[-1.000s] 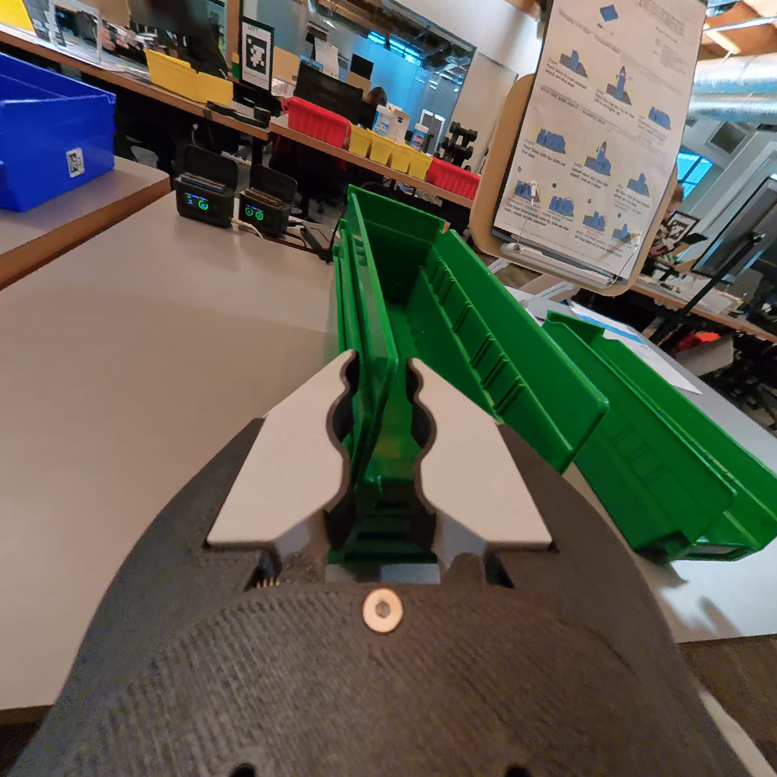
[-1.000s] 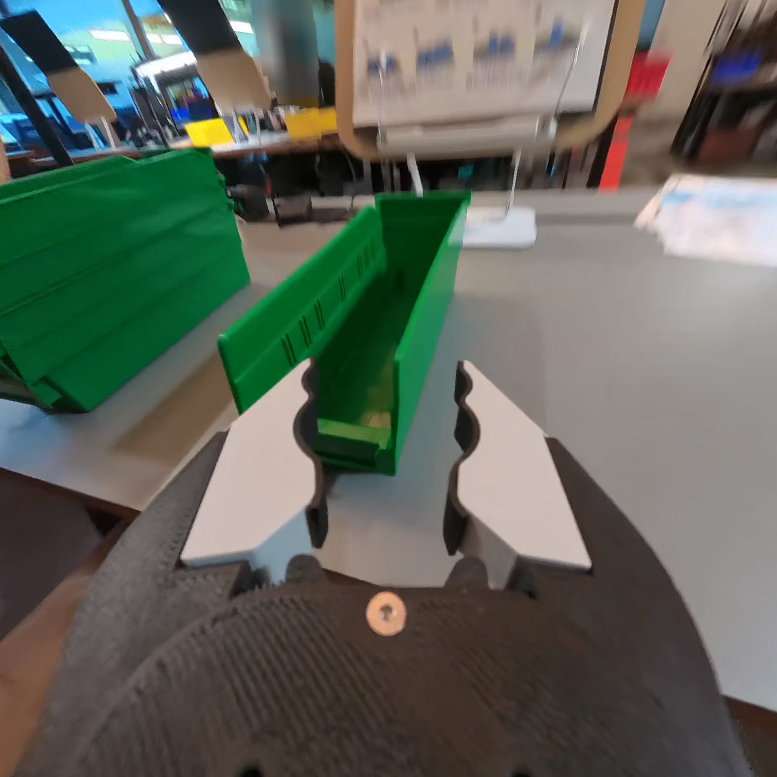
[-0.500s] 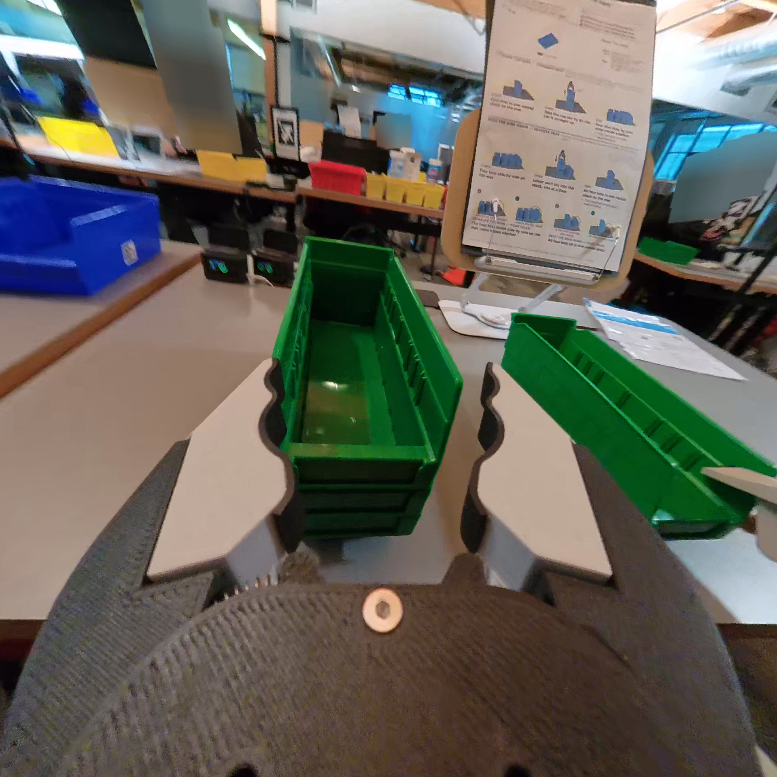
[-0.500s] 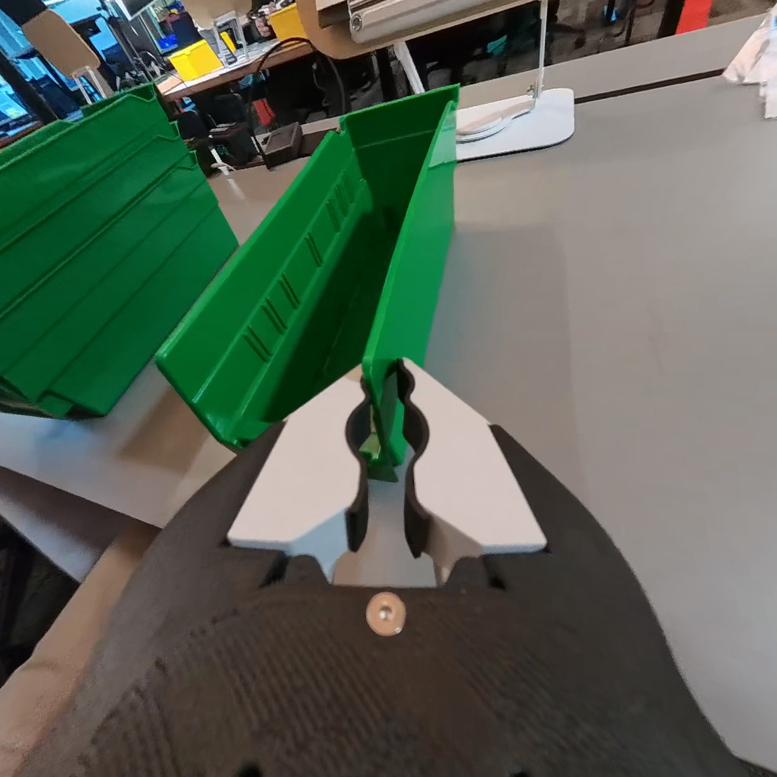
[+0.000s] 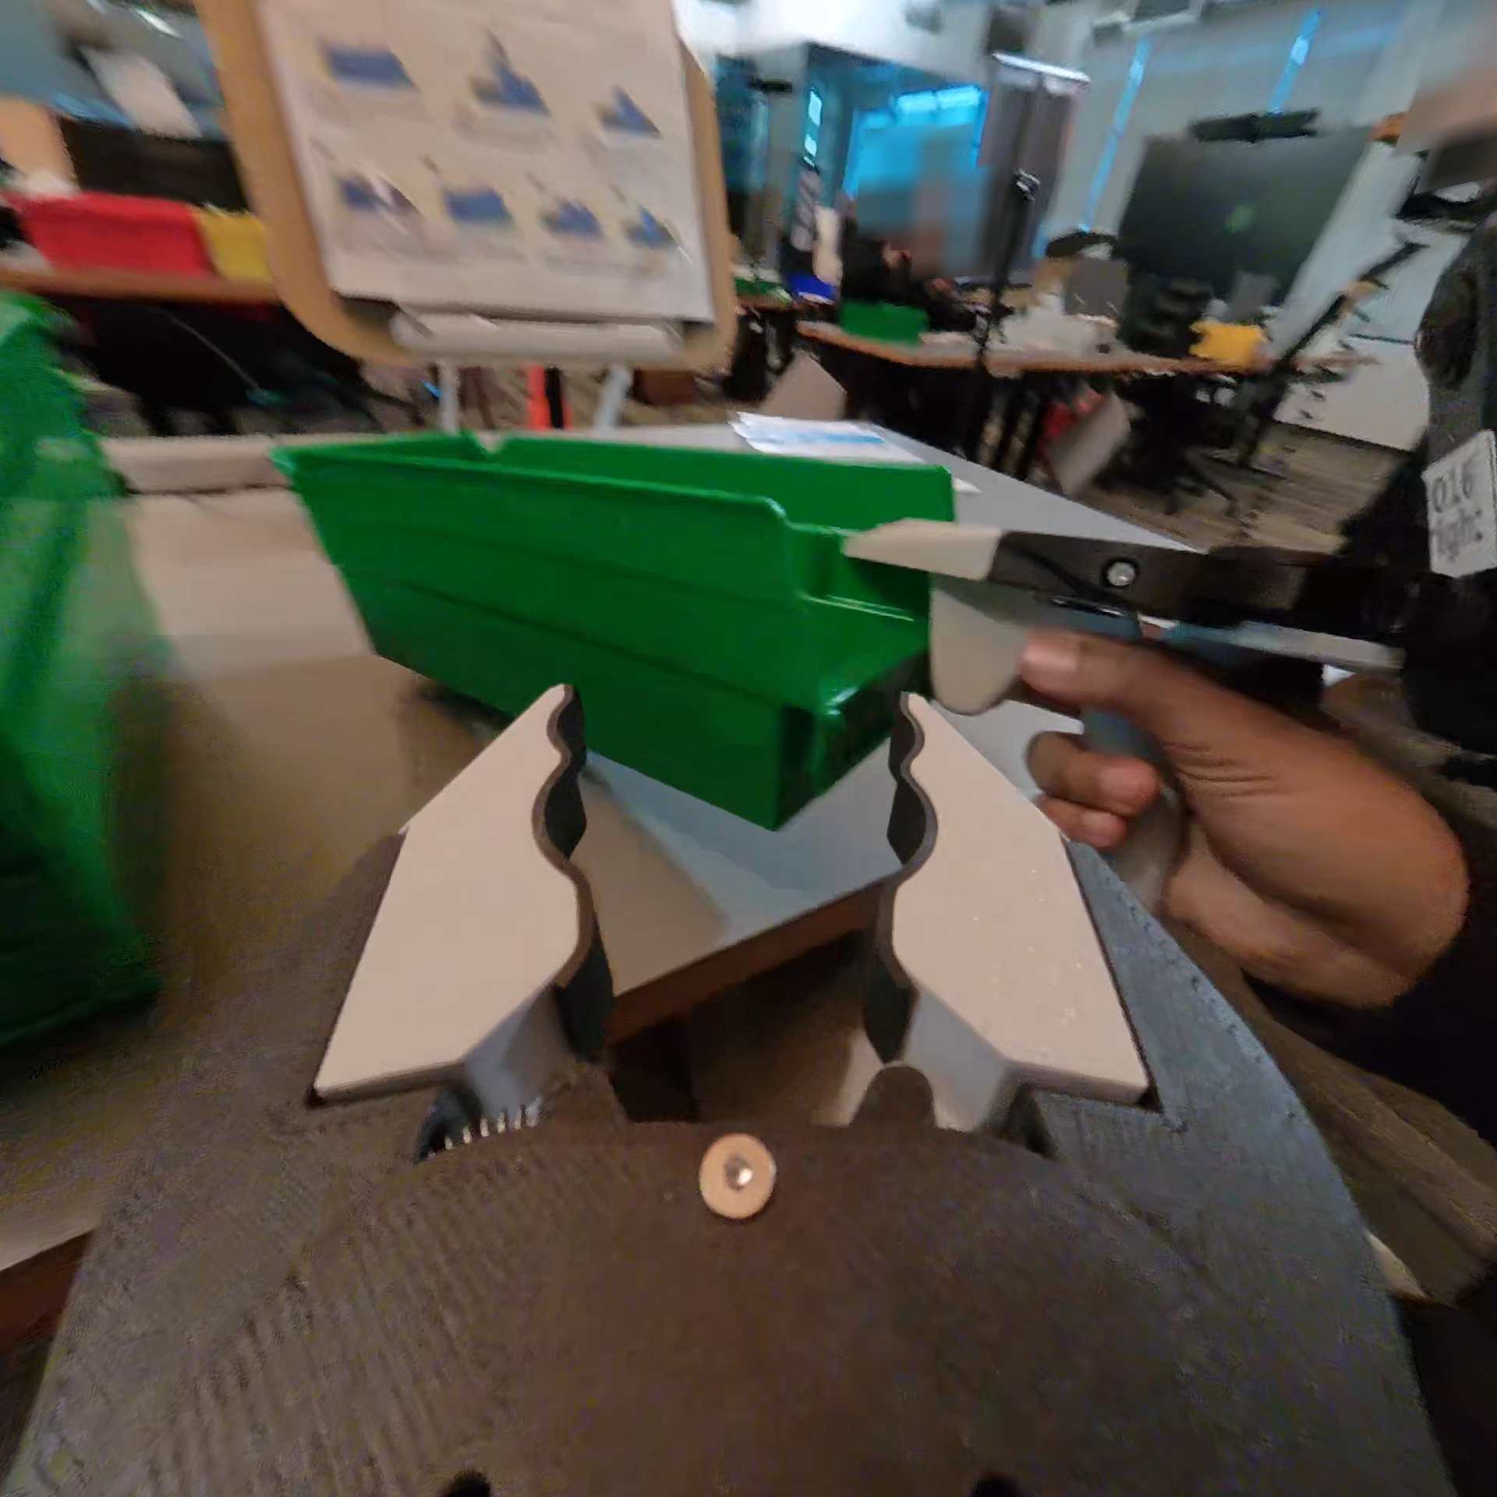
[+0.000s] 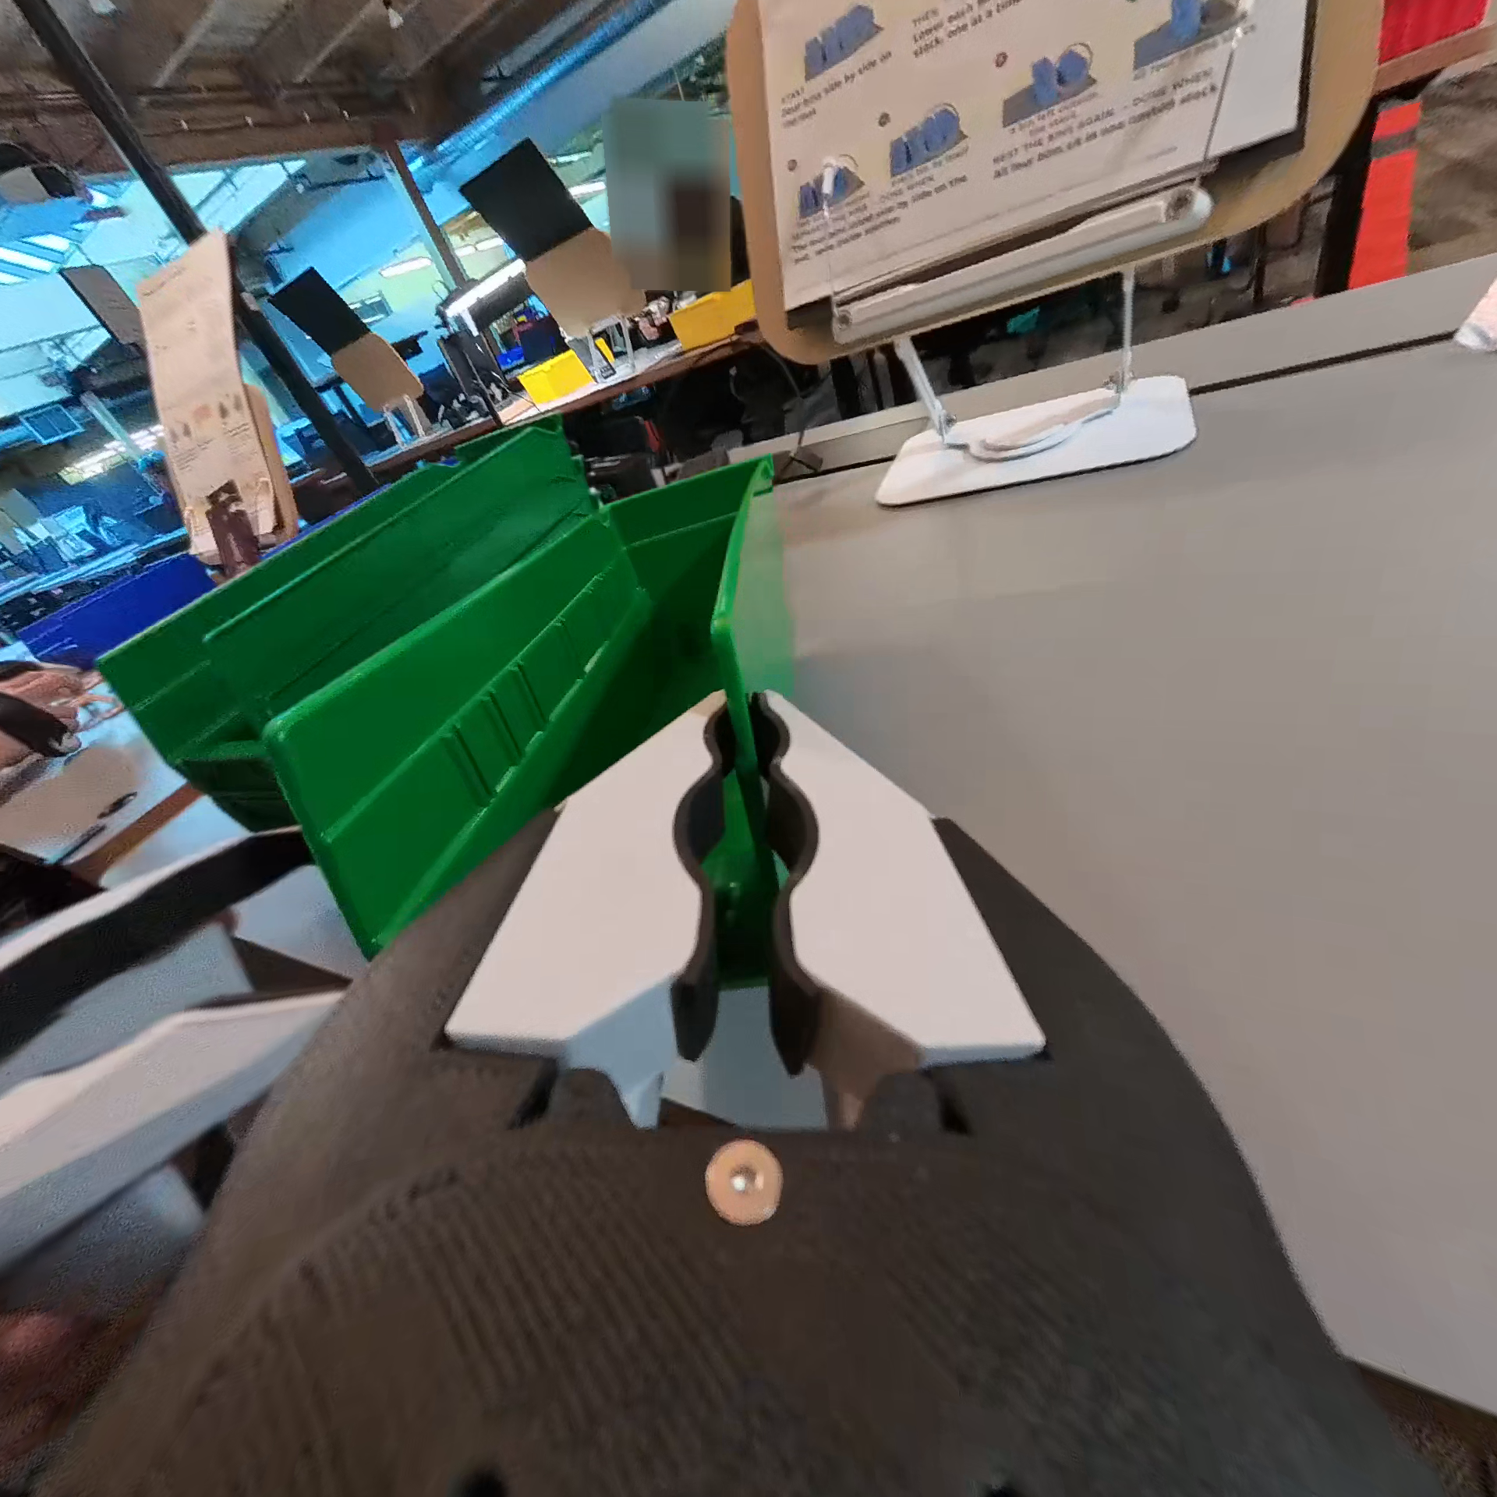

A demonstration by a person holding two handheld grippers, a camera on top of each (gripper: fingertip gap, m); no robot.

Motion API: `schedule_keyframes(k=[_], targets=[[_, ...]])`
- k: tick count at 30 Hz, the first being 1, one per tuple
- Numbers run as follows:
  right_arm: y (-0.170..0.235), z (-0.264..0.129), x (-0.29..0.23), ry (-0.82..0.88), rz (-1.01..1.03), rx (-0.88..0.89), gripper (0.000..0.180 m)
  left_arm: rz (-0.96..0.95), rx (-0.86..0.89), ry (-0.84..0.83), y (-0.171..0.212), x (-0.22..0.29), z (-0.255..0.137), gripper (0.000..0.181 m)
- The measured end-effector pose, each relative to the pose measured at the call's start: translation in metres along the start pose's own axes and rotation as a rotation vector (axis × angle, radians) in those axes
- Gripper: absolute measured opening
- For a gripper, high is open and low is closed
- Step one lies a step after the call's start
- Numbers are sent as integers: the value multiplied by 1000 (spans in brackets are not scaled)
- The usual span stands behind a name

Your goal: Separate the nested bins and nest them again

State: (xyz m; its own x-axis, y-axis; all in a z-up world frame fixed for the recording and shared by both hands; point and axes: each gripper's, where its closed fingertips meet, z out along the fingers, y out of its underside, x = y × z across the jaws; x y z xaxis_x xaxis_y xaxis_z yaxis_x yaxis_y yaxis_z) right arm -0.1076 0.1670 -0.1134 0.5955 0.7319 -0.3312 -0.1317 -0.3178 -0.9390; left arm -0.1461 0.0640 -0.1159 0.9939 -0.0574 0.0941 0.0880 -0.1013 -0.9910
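My right gripper (image 6: 745, 713) is shut on the right side wall of a single long green bin (image 6: 486, 729), at its near end. In the left wrist view this bin (image 5: 648, 607) hangs tilted, its near end off the grey table (image 5: 729, 875), with the right gripper (image 5: 915, 559) clamped on its rim and a hand (image 5: 1215, 810) holding the tool. My left gripper (image 5: 737, 729) is open and empty, just in front of and below the bin's near corner. The stack of nested green bins (image 6: 364, 567) stands left of the held bin and shows blurred at the left edge of the left wrist view (image 5: 49, 688).
A stand with an instruction sheet (image 6: 1037, 162) rests on a white base (image 6: 1037, 445) at the back of the grey table (image 6: 1174, 769). The table's front edge (image 5: 729, 964) runs under my left gripper. Other benches with coloured bins lie far behind.
My left gripper let go of the nested stack's wall, opened and swung right toward the single bin. My right gripper closed on that bin's wall and raised it.
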Motion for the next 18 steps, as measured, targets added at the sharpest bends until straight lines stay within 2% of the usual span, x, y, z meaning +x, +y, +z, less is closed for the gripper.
schedule_keyframes(k=[4, 6, 7, 10, 14, 18], targets=[[-10, -18, -23, 3, -159, 94, 1, -62, -9, 68, 2, 11, 7, 73], [-19, -28, -34, 16, -281, 161, 1, -107, -3, 61, 0, 5, 9, 59], [-23, -33, -40, 21, -353, 190, 1, -127, -16, 68, 2, 3, 11, 41], [-29, -42, -46, 52, -498, 242, 2, -205, -42, 158, 5, 10, 15, 37], [-30, -50, -49, 65, -582, 264, 3, -230, -16, 179, 1, 9, 15, 32], [-31, -61, -68, 28, -680, 325, 13, -213, -15, 141, -1, -1, 19, 11]])
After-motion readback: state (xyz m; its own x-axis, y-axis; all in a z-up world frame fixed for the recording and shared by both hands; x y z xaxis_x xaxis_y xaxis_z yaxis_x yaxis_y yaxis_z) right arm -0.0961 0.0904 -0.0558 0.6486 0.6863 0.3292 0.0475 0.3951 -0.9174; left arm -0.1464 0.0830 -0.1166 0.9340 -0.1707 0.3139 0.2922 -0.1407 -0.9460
